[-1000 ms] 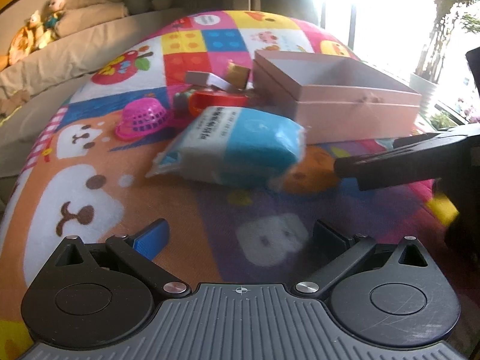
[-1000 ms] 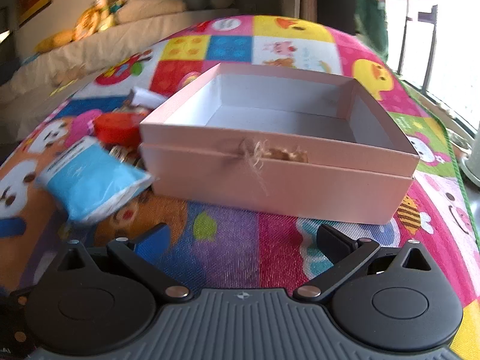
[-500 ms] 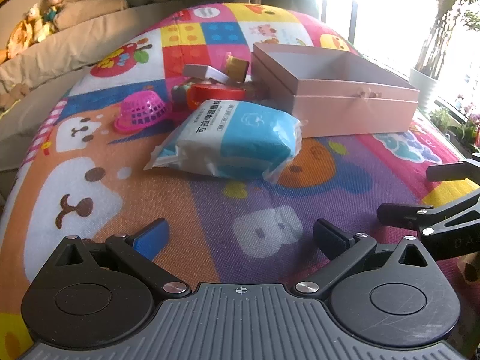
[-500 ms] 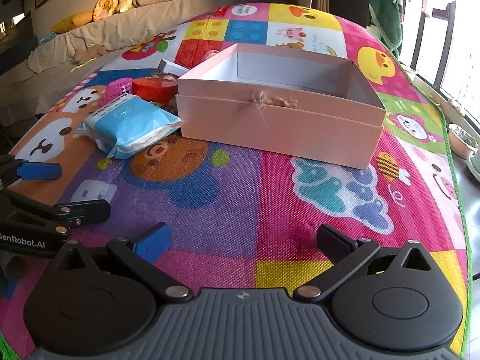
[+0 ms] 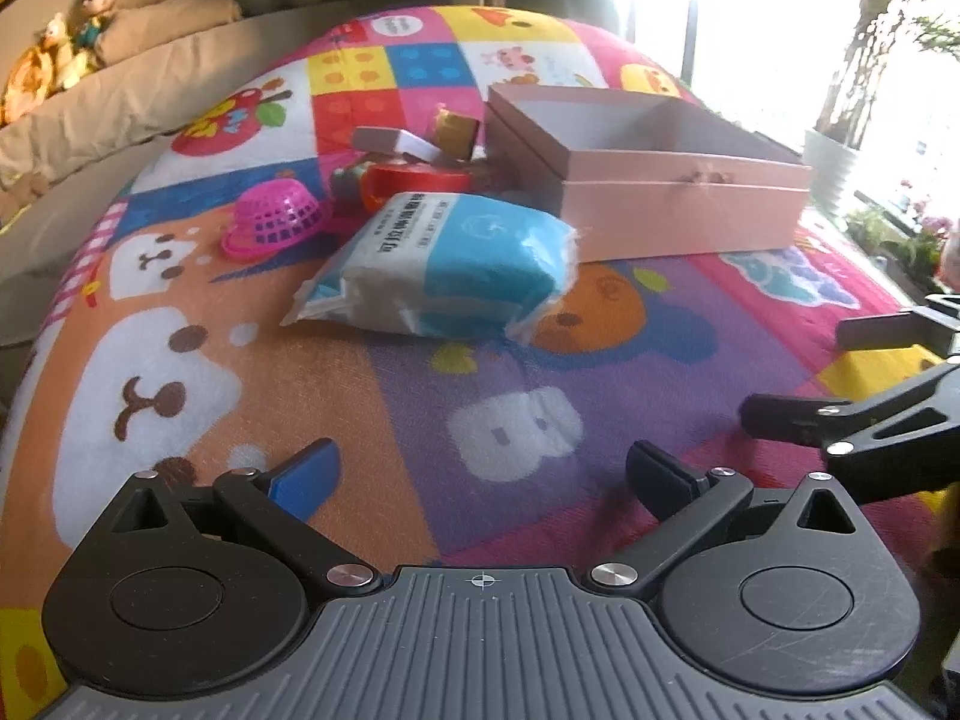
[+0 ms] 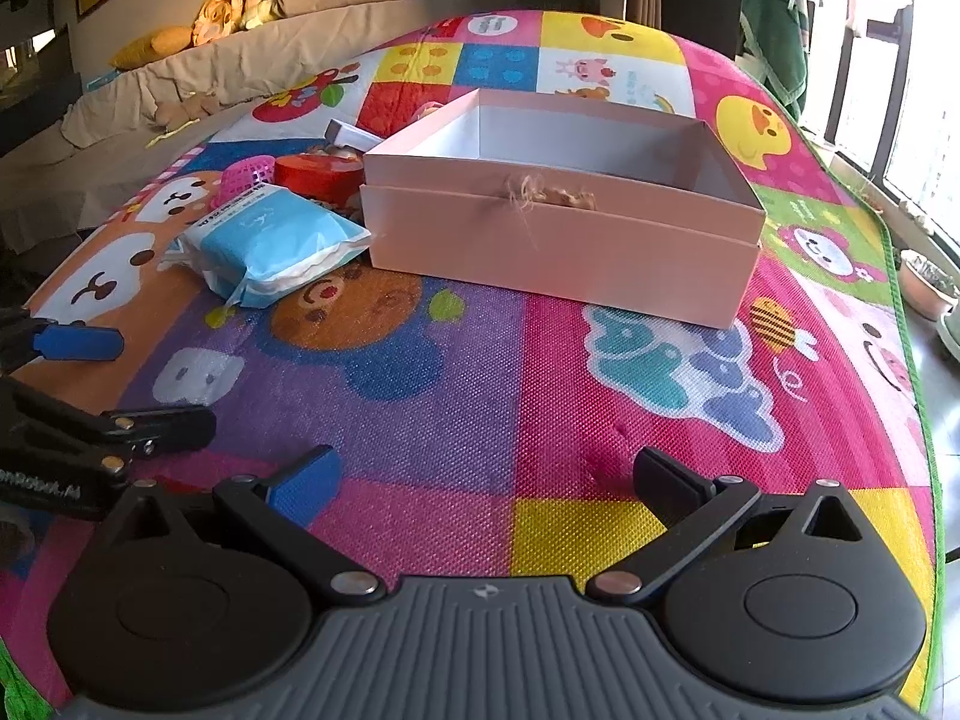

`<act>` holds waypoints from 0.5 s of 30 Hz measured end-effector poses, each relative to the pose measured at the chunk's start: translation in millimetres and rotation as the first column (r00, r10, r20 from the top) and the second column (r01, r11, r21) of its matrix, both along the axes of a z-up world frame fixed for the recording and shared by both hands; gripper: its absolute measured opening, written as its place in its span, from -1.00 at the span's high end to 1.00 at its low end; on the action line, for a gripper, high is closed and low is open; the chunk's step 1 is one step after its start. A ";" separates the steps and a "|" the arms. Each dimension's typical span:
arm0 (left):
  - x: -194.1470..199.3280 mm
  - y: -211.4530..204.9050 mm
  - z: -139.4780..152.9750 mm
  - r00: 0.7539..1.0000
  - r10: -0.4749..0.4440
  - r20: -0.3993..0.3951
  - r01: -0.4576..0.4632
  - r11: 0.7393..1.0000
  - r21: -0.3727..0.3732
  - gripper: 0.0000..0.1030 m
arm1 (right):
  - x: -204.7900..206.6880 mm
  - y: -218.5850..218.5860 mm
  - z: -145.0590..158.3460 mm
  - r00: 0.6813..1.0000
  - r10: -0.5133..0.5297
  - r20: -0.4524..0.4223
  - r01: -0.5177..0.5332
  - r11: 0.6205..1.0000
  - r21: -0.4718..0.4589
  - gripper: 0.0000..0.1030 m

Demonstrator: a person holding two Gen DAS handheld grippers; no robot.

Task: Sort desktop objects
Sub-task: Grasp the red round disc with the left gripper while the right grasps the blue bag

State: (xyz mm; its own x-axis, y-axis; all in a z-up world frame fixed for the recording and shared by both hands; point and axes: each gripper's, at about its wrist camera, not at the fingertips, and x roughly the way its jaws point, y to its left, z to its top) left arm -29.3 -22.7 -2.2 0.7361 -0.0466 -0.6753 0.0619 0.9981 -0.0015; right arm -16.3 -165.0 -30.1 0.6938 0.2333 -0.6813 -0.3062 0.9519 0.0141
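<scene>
with both the left gripper (image 5: 480,471) and right gripper (image 6: 486,477) spread wide and empty, the slack pack (image 5: 444,267) may sag or slip when pinched toward the box (image 6: 564,210).

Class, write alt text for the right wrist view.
An open, empty right tool hovers over a colourful cartoon play mat, facing an open pink box. A blue-and-white packet lies left of the box; the left tool shows at the left edge.

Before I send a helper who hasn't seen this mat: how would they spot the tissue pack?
Find the open pink box on the cartoon play mat. The tissue pack lies against its left front corner. It is the only soft blue-and-white plastic packet there.
</scene>
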 end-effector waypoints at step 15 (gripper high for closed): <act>10.3 11.9 13.3 0.998 0.049 0.030 -0.049 0.999 -0.017 -1.00 | -22.0 -6.3 8.0 0.998 0.018 0.060 -0.019 1.000 0.017 -1.00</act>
State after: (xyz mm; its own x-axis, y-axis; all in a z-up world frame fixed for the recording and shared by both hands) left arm -19.0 -10.9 11.2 0.7582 -0.0209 -0.6517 0.0131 0.9998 -0.0168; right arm -38.3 -171.3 -22.0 0.7289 0.2579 -0.6341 -0.3244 0.9459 0.0119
